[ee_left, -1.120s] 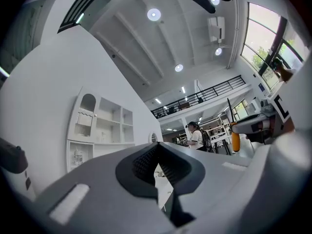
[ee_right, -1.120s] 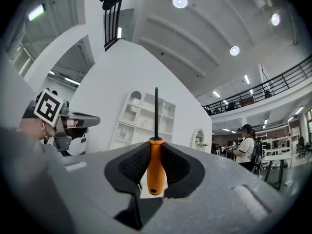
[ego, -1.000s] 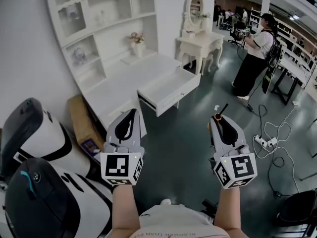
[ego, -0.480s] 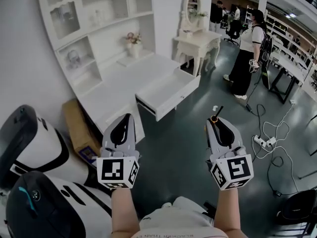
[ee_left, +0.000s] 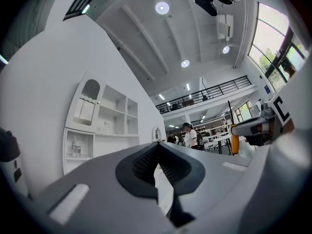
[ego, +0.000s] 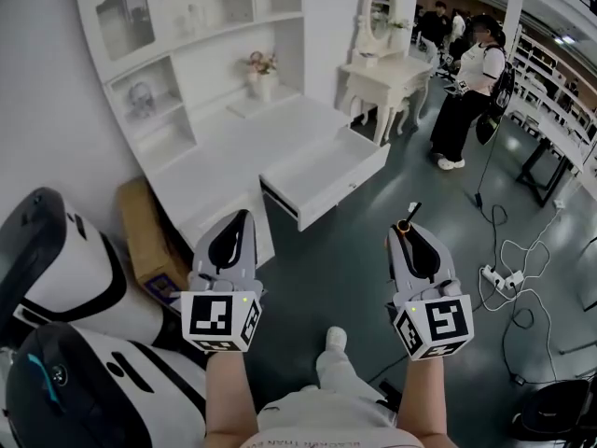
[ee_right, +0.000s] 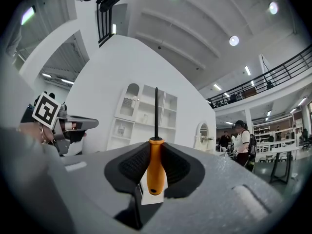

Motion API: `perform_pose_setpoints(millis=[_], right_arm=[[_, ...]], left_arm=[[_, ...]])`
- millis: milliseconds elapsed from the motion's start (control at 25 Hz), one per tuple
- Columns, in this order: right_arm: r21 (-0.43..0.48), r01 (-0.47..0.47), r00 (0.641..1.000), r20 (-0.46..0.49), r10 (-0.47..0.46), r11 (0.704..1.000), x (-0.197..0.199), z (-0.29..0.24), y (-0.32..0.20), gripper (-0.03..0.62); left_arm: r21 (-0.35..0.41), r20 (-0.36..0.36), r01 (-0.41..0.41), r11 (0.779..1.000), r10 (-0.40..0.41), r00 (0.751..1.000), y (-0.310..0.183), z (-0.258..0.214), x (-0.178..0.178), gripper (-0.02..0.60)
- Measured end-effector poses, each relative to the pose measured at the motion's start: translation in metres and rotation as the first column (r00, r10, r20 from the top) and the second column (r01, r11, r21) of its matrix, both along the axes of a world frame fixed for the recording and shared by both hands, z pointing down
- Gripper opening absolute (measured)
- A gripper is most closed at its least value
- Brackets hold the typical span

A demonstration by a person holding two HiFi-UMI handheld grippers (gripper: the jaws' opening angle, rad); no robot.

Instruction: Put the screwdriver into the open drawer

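Low in the head view, two bare forearms reach up from the bottom edge, each carrying a gripper with a marker cube, both poised over dark floor (ego: 354, 278). At lower right of centre, the right gripper (ego: 408, 228) is clamped on the screwdriver (ego: 410, 215). In the right gripper view its ribbed pads press both sides of the orange handle (ee_right: 155, 172), and the thin black shaft (ee_right: 156, 111) stands straight up out of the jaws. At lower left of centre, the left gripper (ego: 244, 216) holds nothing. The left gripper view shows its pads (ee_left: 146, 160) brought together at the tips, with only pale furniture visible through the slit below them. The open drawer (ego: 347, 187) sits near the middle of the frame, above and between the two grippers and well apart from the screwdriver. It is pulled out from a white desk (ego: 233, 147), and its inside looks bare. A white shelf unit (ego: 187, 45) rises behind the desk at upper left, and a small vase of flowers (ego: 264, 75) stands on the desktop. A white dressing table (ego: 387, 77) with an oval mirror stands at upper centre. A person (ego: 466, 91) in a white top and dark trousers stands at upper right. A cardboard box (ego: 145, 236) lies at the desk's left end, and a power strip (ego: 494, 274) with looping cables lies on the floor at right.
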State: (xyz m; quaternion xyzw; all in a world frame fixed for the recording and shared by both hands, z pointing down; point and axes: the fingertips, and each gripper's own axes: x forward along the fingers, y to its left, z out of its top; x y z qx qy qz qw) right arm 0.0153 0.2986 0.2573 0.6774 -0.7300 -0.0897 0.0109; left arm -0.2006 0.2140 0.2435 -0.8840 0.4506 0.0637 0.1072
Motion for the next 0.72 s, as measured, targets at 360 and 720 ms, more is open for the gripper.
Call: perform_pose_setpoints(millis=[360,720], right_arm=[[-0.015,0.017,1.000,0.022,-0.016,1.000,0.037,0.006,-0.077,0.074],[-0.034,0.053,0.998,0.036,-0.051,0.998,0.082,0.006,-0.154,0.074]], left_arm=[[-0.012,0.028,0.022,1.000,-0.022,0.999,-0.069,0.003,0.035,0.019],[-0.039,0.044,0.058,0.998,-0.057,0.997,-0.138,0.008,0.076,0.019]])
